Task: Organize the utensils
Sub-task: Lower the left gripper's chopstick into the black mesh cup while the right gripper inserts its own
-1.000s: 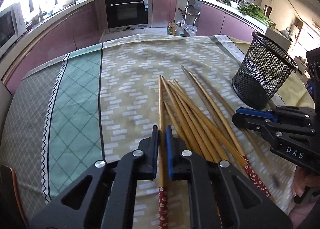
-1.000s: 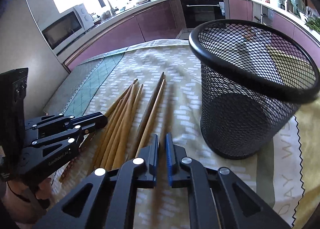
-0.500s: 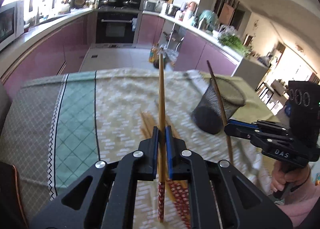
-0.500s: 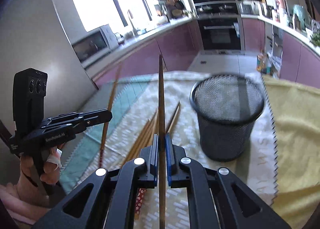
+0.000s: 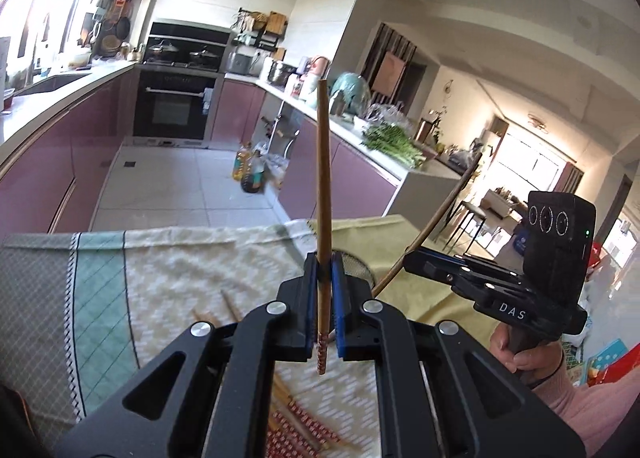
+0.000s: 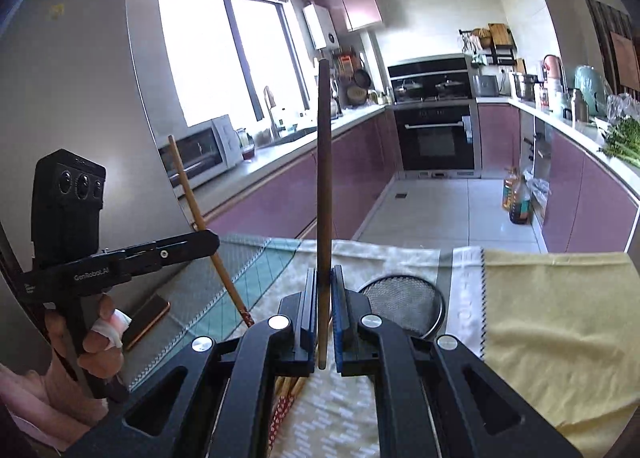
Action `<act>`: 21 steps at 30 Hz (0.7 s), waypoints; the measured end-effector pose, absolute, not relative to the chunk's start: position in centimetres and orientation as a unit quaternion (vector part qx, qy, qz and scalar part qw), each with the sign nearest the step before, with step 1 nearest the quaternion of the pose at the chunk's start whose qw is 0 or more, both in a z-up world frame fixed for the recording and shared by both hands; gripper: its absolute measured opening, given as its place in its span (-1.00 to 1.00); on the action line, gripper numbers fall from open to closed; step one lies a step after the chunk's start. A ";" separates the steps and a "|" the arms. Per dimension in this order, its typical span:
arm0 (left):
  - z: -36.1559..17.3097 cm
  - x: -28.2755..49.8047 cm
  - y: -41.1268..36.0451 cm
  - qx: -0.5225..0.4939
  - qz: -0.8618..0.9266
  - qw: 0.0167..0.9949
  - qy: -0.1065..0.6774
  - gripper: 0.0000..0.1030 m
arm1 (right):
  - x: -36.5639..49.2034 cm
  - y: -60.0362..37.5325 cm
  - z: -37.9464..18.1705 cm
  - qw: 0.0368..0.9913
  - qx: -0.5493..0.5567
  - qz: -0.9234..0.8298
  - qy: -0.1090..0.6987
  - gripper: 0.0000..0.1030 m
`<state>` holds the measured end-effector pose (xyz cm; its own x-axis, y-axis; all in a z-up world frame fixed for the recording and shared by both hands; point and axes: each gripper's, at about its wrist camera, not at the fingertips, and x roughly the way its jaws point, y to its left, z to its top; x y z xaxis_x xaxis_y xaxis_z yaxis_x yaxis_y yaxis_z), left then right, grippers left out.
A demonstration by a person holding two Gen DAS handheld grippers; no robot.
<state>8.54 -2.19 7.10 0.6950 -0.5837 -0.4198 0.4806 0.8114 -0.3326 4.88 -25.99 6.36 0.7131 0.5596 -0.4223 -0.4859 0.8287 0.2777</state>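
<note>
My left gripper is shut on a light wooden chopstick with a red patterned end, held upright above the table. My right gripper is shut on a darker chopstick, also upright. Each gripper shows in the other's view: the right gripper with its chopstick, the left gripper with its chopstick. The black mesh holder stands on the cloth just beyond my right fingers; its rim peeks out behind my left fingers. Several chopsticks lie on the cloth below.
A patterned cloth and a yellow cloth cover the table. A phone lies near the table's left edge. Kitchen counters, an oven and a microwave stand beyond.
Both grippers have closed on one chopstick each, lifted them off the pile and tilted them upright. Both have risen well above the table, so the holder now sits low in view.
</note>
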 end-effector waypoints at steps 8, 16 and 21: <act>10.9 10.3 -5.4 -0.084 -0.306 0.921 0.225 -0.85 | 5.3 -27.7 9.5 0.938 0.063 0.267 0.212 -0.89; 10.1 13.2 -9.6 -0.054 -0.297 0.918 0.257 -0.85 | 7.8 -28.2 8.1 0.938 0.045 0.243 0.242 -0.89; 6.8 14.4 -11.4 -0.030 -0.294 0.905 0.305 -0.85 | 10.1 -27.6 5.4 0.916 0.037 0.255 0.307 -0.89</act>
<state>14.43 -11.39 6.81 0.6415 -0.5505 -0.5343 0.5138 0.8255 -0.2337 10.14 -27.59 5.45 0.6816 0.4905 -0.5430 -0.4455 0.8669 0.2239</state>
